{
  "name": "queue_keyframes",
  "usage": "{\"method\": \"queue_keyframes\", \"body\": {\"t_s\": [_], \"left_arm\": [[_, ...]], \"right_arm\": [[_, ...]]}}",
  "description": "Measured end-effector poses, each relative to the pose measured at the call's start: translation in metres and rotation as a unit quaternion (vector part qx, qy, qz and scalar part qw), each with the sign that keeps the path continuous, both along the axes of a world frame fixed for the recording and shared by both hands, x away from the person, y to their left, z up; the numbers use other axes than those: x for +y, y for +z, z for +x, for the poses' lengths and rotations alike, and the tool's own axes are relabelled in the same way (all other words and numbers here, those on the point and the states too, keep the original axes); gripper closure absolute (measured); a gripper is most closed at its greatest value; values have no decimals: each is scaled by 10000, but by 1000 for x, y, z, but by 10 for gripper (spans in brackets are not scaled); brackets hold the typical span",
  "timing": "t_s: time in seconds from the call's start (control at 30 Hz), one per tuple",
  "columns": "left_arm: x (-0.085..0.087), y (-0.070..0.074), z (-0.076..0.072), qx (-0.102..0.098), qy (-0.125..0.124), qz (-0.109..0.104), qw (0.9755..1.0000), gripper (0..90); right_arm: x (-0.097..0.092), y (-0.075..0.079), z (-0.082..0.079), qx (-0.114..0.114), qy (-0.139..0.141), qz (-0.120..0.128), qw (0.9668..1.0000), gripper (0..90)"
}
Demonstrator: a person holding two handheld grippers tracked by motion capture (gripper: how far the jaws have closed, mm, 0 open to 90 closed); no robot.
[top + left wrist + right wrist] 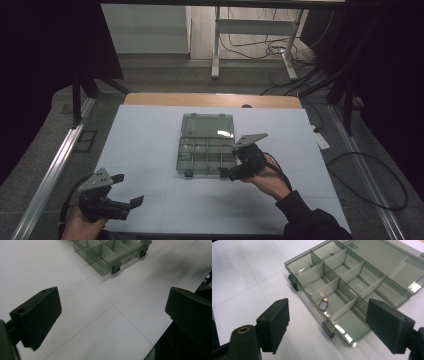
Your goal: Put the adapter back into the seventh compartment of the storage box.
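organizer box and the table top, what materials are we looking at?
Organizer box: looks like smoky transparent plastic, glossy; the dividers and the table show through its walls, with bright glints on the lid. Table top: matte white sheet or laminate in panels, with thin seam lines; exact material unclear.

In the left gripper view, the organizer box [110,253] ran off the top edge, leaving its lid and far compartments cut away. In the right gripper view, the lid's far corner was cropped too, and the small dark item [323,304] in one compartment was too small to identify.
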State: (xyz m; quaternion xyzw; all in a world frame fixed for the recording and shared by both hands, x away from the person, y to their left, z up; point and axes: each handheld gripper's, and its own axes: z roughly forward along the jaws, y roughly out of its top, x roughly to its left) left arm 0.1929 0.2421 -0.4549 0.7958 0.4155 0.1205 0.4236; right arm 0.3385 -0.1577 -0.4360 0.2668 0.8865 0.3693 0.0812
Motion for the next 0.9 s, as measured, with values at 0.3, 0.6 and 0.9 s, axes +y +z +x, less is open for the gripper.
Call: {"method": "queue_keyframes", "body": {"t_s": [0.3,0.6,0.9], "left_arm": [[0,0,0,0,18,6,10000,8],[0,0,0,-7,37,21,10000,7],[-1,0,0,-10,36,27,10000,6]], "right_arm": [[-21,6,-10,45,-46,49,10000,139],[-40,9,-21,8,-125,75,9999,61],[-61,14,-32,35,-268,214,9994,18]]}}
